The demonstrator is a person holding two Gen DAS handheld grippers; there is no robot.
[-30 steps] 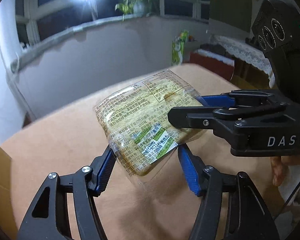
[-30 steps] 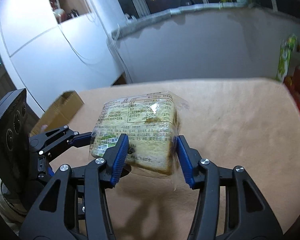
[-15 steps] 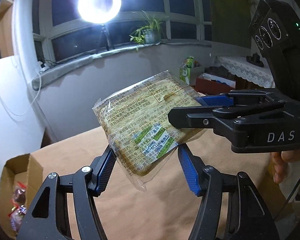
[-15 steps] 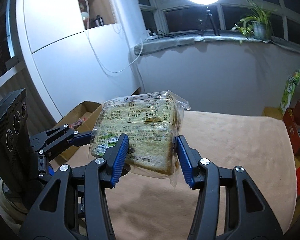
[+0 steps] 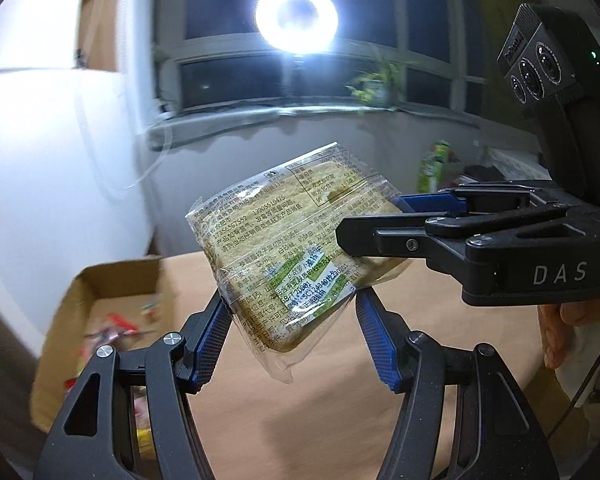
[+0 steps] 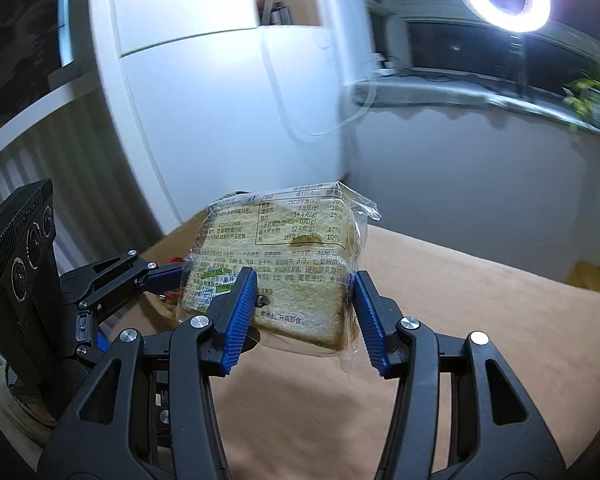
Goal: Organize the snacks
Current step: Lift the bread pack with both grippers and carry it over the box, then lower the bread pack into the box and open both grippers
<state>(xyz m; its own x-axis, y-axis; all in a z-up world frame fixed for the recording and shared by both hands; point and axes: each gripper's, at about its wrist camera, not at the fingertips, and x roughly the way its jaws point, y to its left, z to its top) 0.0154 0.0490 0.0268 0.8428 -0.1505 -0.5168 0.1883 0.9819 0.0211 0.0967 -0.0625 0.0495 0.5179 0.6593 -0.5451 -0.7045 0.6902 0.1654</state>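
Both of your hands are swinging the wrapped bread toward the cardboard box: a second ago only its corner was showing at the frame's edge, and now its open top and the wrappers inside are lying in plain view, while the bread is keeping the same place between the pads.

You are holding the bread packet (image 5: 296,256) clear of the tan surface (image 5: 300,408), clenched from two sides. Your left tool (image 5: 288,336) is gripping its lower end, the blue pads pressing the wrapper from either side; your right tool (image 6: 304,312) is clamping the loaf across its width at the other edge.

The packet is tilting, its long axis running from the lower end in your left tool up and away toward the window, printed label facing the cameras.

The cardboard box (image 5: 112,300) is sitting at the surface's left edge, below and to the left of the bread. Your left hand is the nearer one, so the coming move probably means carrying on leftward and down.
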